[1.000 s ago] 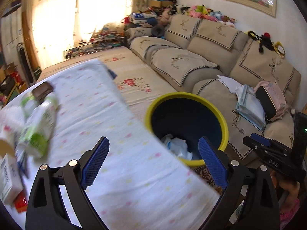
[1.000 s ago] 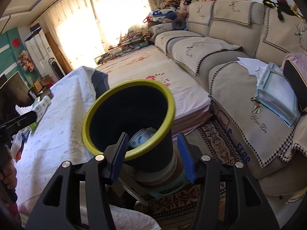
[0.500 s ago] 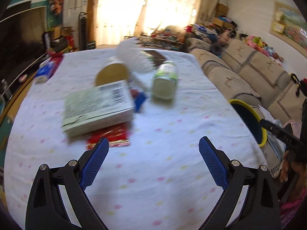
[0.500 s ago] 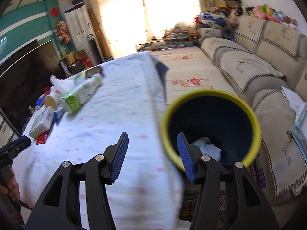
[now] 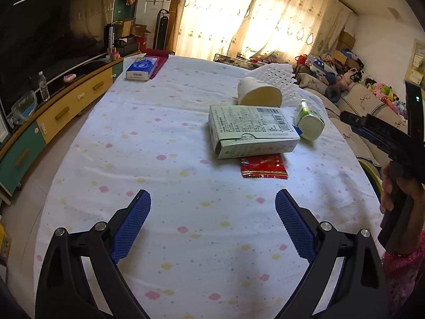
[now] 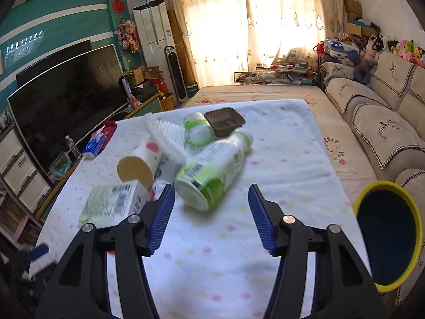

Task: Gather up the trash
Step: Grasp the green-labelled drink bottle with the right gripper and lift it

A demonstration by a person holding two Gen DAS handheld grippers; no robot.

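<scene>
Sunlit curtains back a living room whose cloth-covered surface carries the trash still to be collected. Going left to right in the left wrist view: a blue tissue pack sits far off at the surface's back corner, well apart from the pile; then the left tool hovers over bare cloth with its jaws wide apart and nothing between them; ahead of it lie a pale green carton overlapping a red wrapper, a tipped paper cup behind, and a green-labelled bottle on its side just beside the carton. In the right wrist view the right tool has just been opening its jaws; they stand about half apart and empty, aimed at that bottle, which lies just ahead of the pads. A brown tray lies further back, and the yellow-rimmed bin stands off the surface's right edge.

The step in hand looks like the reach for the next piece. The next move probably calls for widening the right jaws across the bottle's body, closing, then carrying it over to the bin
</scene>
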